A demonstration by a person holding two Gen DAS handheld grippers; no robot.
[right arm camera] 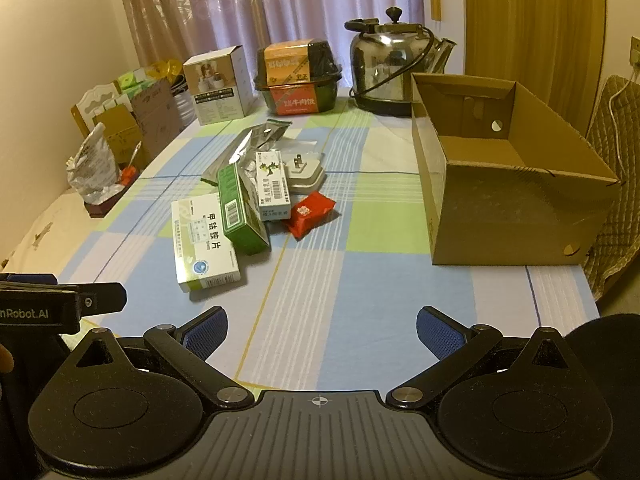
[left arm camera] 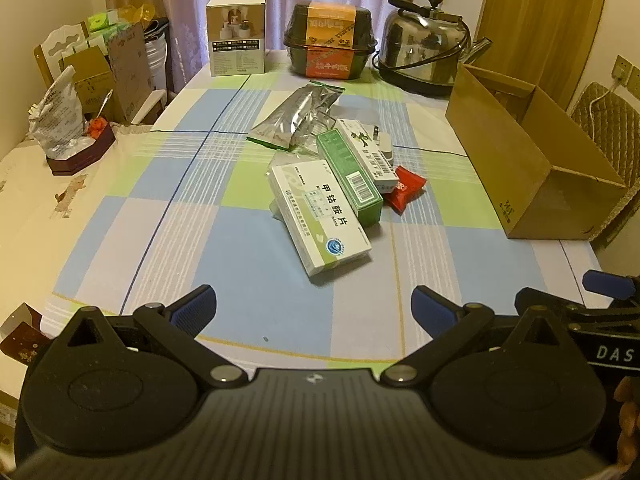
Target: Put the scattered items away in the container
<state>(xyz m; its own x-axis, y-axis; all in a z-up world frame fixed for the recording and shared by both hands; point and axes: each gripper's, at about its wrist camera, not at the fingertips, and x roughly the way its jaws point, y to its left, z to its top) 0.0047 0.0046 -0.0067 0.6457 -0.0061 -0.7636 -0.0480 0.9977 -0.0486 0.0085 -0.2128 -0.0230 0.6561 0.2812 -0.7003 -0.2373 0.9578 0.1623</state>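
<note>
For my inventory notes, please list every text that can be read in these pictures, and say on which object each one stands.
"甲钴胺片": white medicine box, nearest the grippers.
"DAS": right gripper's body, cut off at the frame edge.
"nRobot.AI": left gripper's body, start cut off.
"牛肉饭": orange label of the black meal tub; its other characters are blurred.
Barcodes, unreadable digits: green box, narrow white box.
Cardboard box: small marks, unreadable.
</note>
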